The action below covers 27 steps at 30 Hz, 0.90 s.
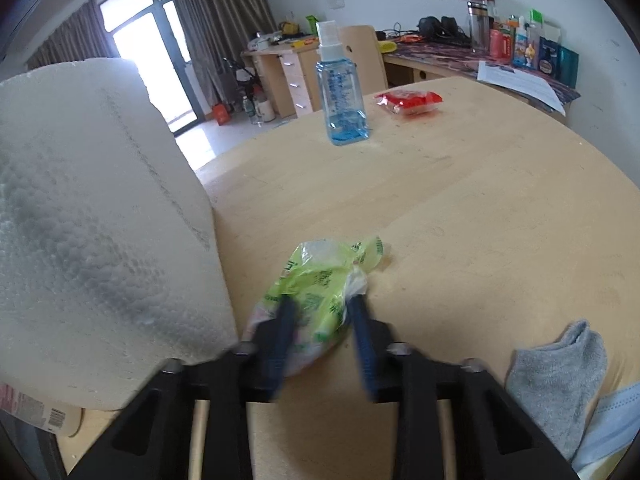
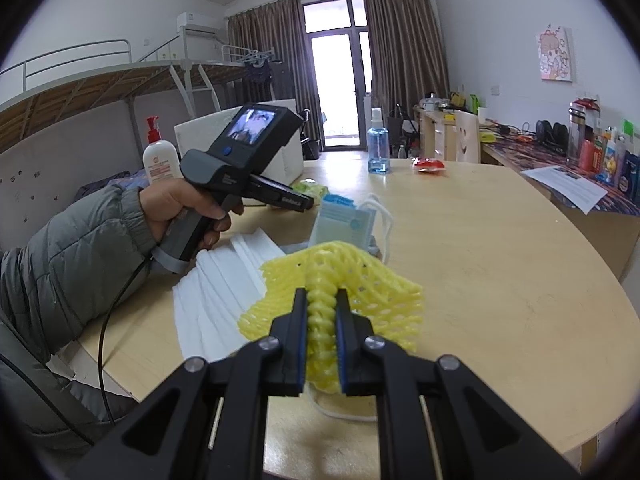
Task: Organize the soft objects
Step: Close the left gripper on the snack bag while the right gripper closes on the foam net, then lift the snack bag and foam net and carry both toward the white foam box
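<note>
In the left wrist view a green plastic tissue packet (image 1: 320, 272) lies on the round wooden table (image 1: 480, 208), next to a white foam box (image 1: 88, 220). My left gripper (image 1: 322, 312) has its blue pads pressed on the packet's near end. In the right wrist view my right gripper (image 2: 322, 294) is shut on a yellow foam net sleeve (image 2: 360, 280), held just above the table. A hand in a grey padded sleeve (image 2: 80, 248) holds the left gripper body (image 2: 240, 148), and the green packet (image 2: 314, 189) peeks out beyond it.
A grey sock (image 1: 560, 372) and a blue face mask (image 1: 612, 420) lie at the near right. White masks (image 2: 224, 280) and a mask pack (image 2: 344, 228) sit near the net. A blue spray bottle (image 1: 340, 96), a red packet (image 1: 408, 102) and a lotion bottle (image 2: 160, 160) stand farther back.
</note>
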Motion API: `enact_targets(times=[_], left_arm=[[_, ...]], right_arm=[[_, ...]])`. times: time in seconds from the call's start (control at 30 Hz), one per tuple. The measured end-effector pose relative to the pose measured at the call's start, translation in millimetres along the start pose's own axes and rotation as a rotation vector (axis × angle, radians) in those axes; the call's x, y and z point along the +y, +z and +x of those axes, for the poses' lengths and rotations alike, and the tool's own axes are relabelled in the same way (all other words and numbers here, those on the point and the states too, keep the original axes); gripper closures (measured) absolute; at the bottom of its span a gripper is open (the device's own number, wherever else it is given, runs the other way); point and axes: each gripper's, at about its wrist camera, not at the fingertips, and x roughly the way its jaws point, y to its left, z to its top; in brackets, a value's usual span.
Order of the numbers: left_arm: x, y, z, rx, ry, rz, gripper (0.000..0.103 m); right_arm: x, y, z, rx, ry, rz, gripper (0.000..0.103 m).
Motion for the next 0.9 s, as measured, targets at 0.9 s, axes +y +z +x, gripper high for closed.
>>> enact_targets(times=[0.9], left_arm=[[4,-33,-160,-0.281,-0.136,-0.061,0.090]], right_arm=[[23,9,-41,-0.102,-0.033,-0.041,0.088]])
